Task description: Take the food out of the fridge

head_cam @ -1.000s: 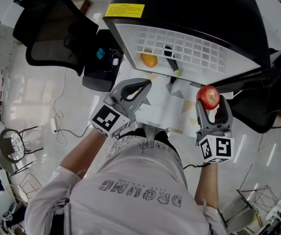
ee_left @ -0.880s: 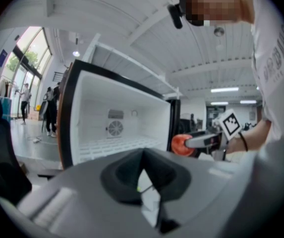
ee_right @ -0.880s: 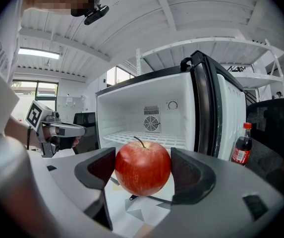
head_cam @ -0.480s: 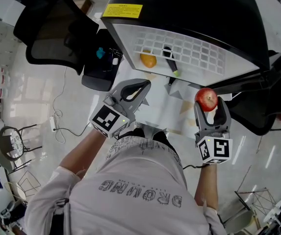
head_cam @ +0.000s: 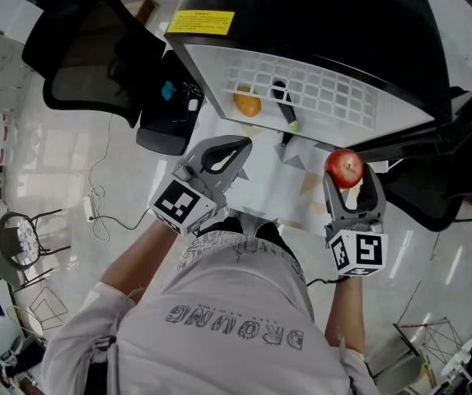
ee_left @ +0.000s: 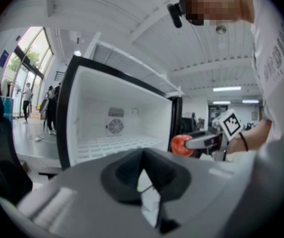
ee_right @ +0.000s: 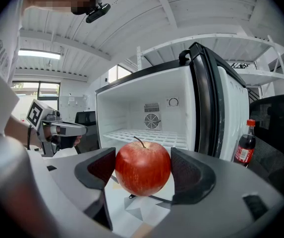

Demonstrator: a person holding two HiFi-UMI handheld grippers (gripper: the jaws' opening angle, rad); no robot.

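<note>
Right tongs (head_cam: 349,179) clamped on apple (head_cam: 344,168), held outside the fridge (head_cam: 318,23), at its 5 o'clock. Left tongs (head_cam: 234,148) closed, empty. Orange (head_cam: 249,103) sits on the wire shelf (head_cam: 334,97), 12 o'clock of left tongs, the nearer hand. Slim dark item (head_cam: 286,104) beside it, possibly food; unclear.

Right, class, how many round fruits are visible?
2: a red apple in the right hand-held gripper, an orange at the edge of the fridge rack. More may be hidden.
</note>
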